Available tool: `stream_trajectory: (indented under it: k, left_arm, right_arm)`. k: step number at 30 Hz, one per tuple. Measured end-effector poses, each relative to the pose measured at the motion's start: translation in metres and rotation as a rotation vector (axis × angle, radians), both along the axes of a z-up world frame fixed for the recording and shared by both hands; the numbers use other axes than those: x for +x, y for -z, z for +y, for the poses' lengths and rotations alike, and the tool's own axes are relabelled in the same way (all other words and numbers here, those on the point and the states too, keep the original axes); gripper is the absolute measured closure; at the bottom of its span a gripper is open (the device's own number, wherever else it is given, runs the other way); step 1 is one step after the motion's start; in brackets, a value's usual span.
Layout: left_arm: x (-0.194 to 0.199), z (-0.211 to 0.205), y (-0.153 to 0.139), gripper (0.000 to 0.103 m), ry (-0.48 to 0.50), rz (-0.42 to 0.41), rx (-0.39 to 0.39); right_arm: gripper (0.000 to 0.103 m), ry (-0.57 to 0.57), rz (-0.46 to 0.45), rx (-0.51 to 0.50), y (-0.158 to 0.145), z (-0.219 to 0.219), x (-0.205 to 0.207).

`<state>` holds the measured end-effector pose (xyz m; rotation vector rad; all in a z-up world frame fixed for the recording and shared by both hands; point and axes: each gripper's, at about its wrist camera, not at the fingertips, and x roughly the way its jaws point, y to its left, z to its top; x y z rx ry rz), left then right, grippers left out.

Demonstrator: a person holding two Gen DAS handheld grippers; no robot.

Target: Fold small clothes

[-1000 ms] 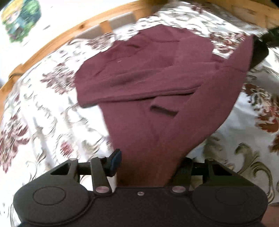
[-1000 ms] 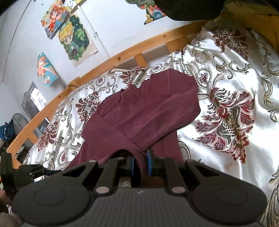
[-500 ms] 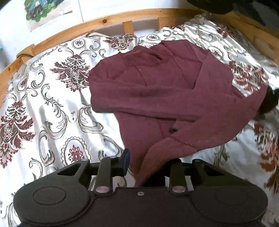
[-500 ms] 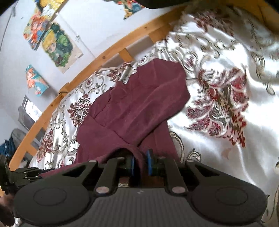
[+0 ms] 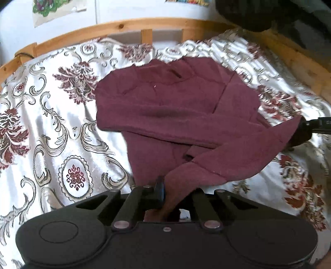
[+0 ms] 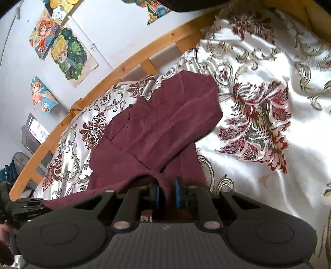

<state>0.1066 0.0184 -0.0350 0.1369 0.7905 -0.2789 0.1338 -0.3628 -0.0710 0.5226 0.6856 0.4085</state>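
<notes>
A maroon long-sleeved top (image 5: 175, 115) lies on the patterned bedspread (image 5: 51, 128), sleeves folded across its body. My left gripper (image 5: 171, 194) is shut on the top's bottom hem at its near left corner and holds it lifted. My right gripper (image 6: 166, 195) is shut on the hem's other corner, cloth pinched between the blue pads (image 6: 177, 195). The hem hangs stretched between both grippers above the rest of the top (image 6: 157, 128). The right gripper also shows at the right edge of the left wrist view (image 5: 302, 132).
A wooden bed rail (image 5: 132, 23) curves along the far side of the bed, with a white wall and posters (image 6: 68, 51) behind. A dark bundle (image 5: 258, 14) sits at the far right corner. Patterned bedspread (image 6: 258, 124) lies open right of the top.
Both grippers have carried the lifted hem forward over the top, toward the collar. The left gripper's jaws have closed tighter on the cloth.
</notes>
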Motion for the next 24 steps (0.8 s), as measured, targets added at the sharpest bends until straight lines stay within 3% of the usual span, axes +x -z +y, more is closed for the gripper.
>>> stream_trajectory:
  k: [4,10,16,20,24]
  left_arm:
    - [-0.031,0.012,-0.003,0.098,-0.016,-0.042,-0.066]
    - [-0.073,0.022,-0.01,0.099,-0.019,-0.096,-0.114]
    - [-0.105,0.043,-0.026,0.099,0.005,-0.079,-0.173]
    - [-0.123,0.054,-0.048,0.099,0.062,-0.105,-0.167]
    - [-0.115,0.058,-0.077,0.099,0.11,-0.108,-0.157]
  right_arm:
    - [0.093,0.03,-0.039,-0.038,-0.011,0.003,-0.026]
    - [0.095,0.059,-0.157,-0.204,-0.051,0.028,-0.078]
    - [0.095,0.064,-0.141,-0.166,-0.072,0.034,-0.132]
    - [0.095,0.051,-0.187,-0.185,-0.096,0.041,-0.163]
    - [0.095,0.037,-0.228,-0.213,-0.12,0.048,-0.162]
